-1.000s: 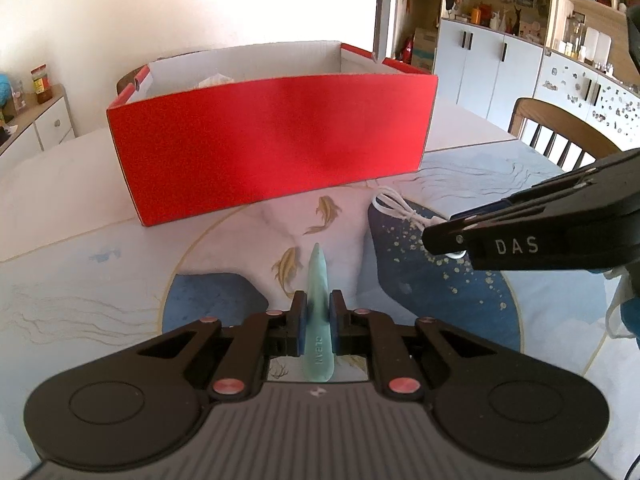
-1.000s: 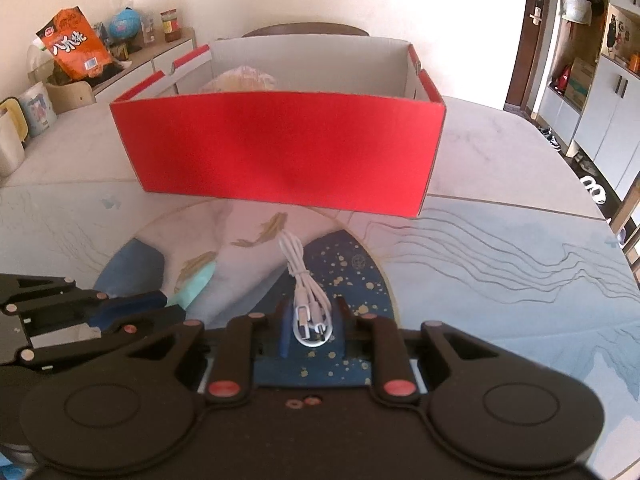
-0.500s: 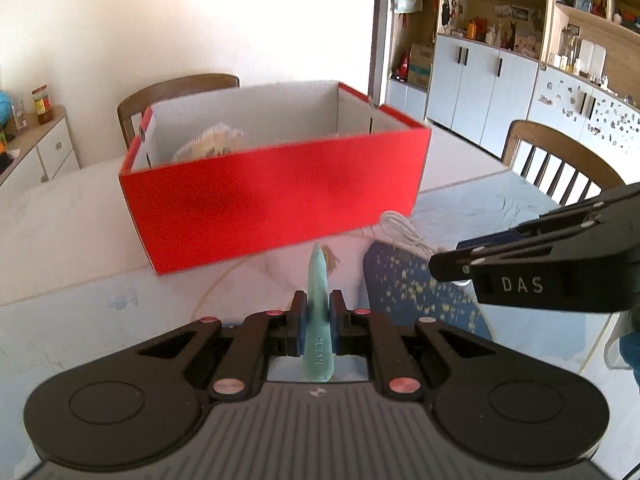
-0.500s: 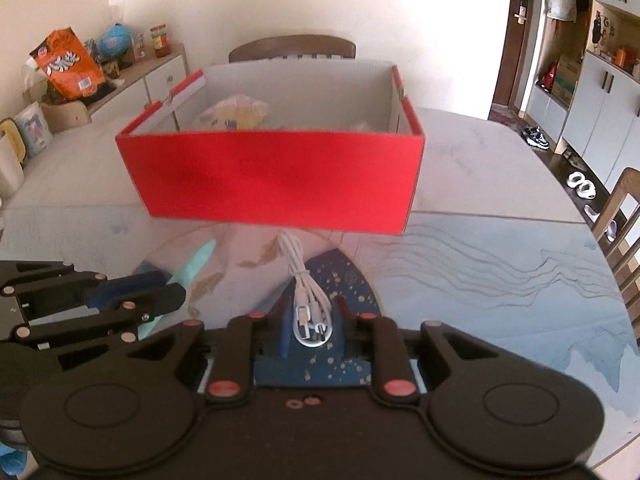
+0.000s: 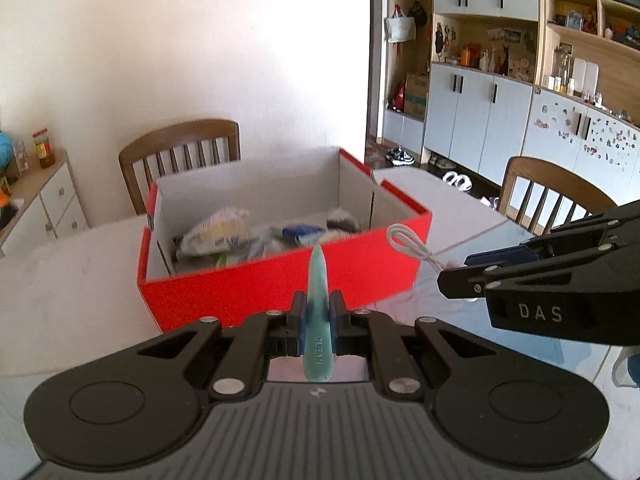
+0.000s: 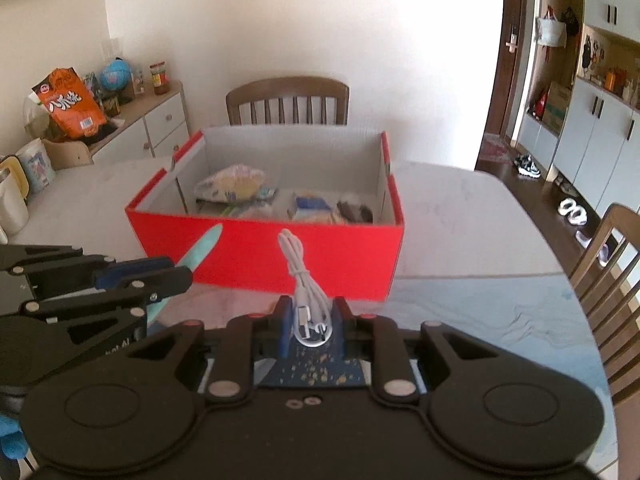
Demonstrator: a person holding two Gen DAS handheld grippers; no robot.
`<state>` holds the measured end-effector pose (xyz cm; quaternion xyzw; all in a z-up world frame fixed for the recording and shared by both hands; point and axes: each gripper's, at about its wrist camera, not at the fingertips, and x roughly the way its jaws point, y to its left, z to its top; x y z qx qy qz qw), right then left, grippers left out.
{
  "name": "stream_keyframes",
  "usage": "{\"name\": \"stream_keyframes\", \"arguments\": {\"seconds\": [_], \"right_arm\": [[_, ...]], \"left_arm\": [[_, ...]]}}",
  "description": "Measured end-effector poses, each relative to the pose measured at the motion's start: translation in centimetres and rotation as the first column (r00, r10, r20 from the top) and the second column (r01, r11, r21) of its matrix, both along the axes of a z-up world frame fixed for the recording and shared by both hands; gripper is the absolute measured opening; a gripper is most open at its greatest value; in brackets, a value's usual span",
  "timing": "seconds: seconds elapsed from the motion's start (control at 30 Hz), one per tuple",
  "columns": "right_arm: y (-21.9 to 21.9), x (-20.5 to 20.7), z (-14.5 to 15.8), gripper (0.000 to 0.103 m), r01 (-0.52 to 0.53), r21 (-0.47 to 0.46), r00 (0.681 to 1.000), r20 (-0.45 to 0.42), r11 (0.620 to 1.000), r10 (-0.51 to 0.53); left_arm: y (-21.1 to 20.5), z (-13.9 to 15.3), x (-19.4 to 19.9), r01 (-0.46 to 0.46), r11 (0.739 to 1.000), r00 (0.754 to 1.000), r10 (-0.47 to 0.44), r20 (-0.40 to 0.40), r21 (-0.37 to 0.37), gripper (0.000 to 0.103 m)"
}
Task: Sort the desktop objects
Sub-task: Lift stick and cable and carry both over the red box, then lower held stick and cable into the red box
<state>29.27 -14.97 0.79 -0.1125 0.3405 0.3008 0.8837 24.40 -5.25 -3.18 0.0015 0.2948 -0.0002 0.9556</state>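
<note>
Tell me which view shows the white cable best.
Right wrist view: the white cable sits centred, bundled between the right gripper pads, plugs visible. Left wrist view shows only its looped end sticking out sideways before the red box.

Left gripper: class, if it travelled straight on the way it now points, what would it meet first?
Probably the near wall of the red cardboard box, with the held pale green stick striking first; depth is unclear.
</note>
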Motion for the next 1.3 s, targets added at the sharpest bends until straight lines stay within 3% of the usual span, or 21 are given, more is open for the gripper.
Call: {"name": "stream_keyframes", "arguments": {"seconds": [0.8,1.0,1.3], "right_arm": [[3.4,3.7,3.2,0.020,-0.021,-0.002,0.999,0.040,1.000,0.021],[4.4,5.2,3.3,0.020,-0.029,-0.008,0.999,0.015,1.000,0.029],[6.0,8.1,2.4,0.020,0.000,-0.019,1.000,-0.022,1.000,-0.001]], "left_arm": [[6.6,5.0,7.3,-0.031,0.999,0.999,0.029,-0.040,-0.028,0.010],[8.9,4.9,9.8,-0.022,0.999,0.996,0.020,-0.085,-0.026,0.010],[9.7,3.2,12.4,0.074,0.997,0.983,-0.074,-0.171,-0.007,0.010]]}}
